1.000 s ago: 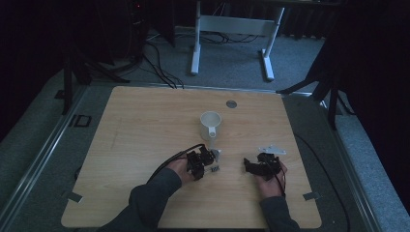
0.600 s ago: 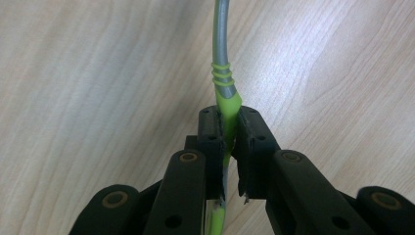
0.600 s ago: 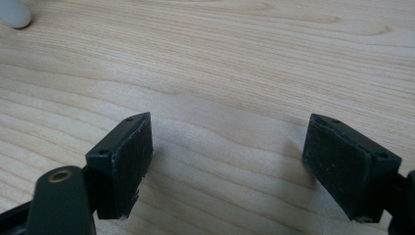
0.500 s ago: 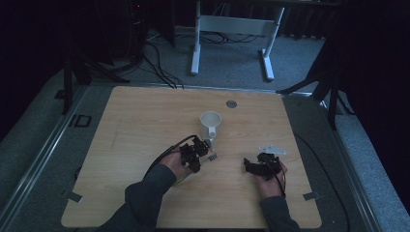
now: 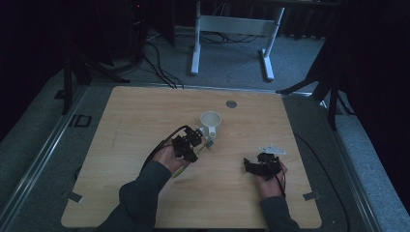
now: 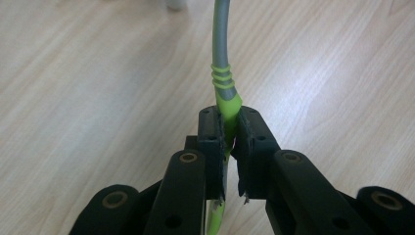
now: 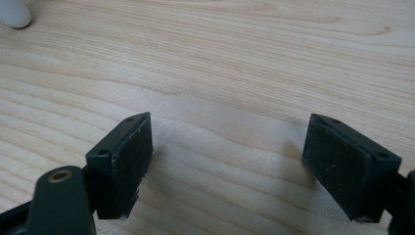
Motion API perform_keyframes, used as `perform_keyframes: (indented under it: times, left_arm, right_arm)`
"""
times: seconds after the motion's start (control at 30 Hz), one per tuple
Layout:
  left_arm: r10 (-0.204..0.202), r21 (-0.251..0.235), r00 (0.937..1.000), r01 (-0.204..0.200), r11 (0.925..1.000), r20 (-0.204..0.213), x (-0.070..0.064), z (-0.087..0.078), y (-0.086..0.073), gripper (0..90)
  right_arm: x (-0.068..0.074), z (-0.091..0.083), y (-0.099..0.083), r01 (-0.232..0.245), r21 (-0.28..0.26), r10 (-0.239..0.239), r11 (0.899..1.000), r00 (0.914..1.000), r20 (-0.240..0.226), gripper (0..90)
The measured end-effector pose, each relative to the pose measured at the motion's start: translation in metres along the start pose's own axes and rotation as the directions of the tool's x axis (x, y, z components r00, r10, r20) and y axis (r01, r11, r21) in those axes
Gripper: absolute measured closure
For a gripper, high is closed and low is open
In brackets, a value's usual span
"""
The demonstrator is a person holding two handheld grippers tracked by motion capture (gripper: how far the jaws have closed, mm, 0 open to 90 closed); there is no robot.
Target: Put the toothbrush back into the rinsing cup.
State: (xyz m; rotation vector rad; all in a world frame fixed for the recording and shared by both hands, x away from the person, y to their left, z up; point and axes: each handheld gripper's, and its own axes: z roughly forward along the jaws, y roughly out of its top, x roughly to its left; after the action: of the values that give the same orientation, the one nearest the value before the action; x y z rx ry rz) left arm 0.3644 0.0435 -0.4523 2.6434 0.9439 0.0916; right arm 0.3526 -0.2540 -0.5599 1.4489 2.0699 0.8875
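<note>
A slim utensil (image 6: 222, 49) with a lime-green grip and a grey stem is clamped between the jaws of my left gripper (image 6: 230, 117). Its stem points forward over the wood. In the high view the left gripper (image 5: 186, 145) is near the table's middle. The utensil's green end (image 5: 181, 171) sticks out behind it, and its far tip lies close beside a white cup (image 5: 211, 123). My right gripper (image 5: 254, 166) is lower right of the cup and apart from it. In the right gripper view my right gripper (image 7: 227, 166) stands wide open over bare wood.
The wooden table (image 5: 145, 111) has a round grey grommet (image 5: 231, 103) near its far edge. A white rounded object (image 7: 14, 12) shows at the top left of the right gripper view. Beyond the table stand a white desk frame (image 5: 232, 24) and floor cables.
My left gripper has moved away from the person and slightly left, carrying the utensil toward the cup. The right gripper has stayed in place and open.
</note>
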Motion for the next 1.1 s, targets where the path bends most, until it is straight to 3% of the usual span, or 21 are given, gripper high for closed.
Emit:
perform_keyframes:
  times: [0.67, 1.1]
  left_arm:
    - [-0.045, -0.103, 0.9981, 0.04, 0.9939, -0.041, 0.007, -0.014, -0.003, 81.7]
    - [-0.077, -0.169, 0.9948, 0.064, 0.9835, -0.068, 0.008, -0.02, -0.004, 81.7]
  right_arm:
    - [0.0, 0.0, 0.0, 0.0, 0.0, 0.0, 1.0, 1.0, 0.0, 18.4]
    - [0.0, 0.0, 0.0, 0.0, 0.0, 0.0, 1.0, 1.0, 0.0, 18.4]
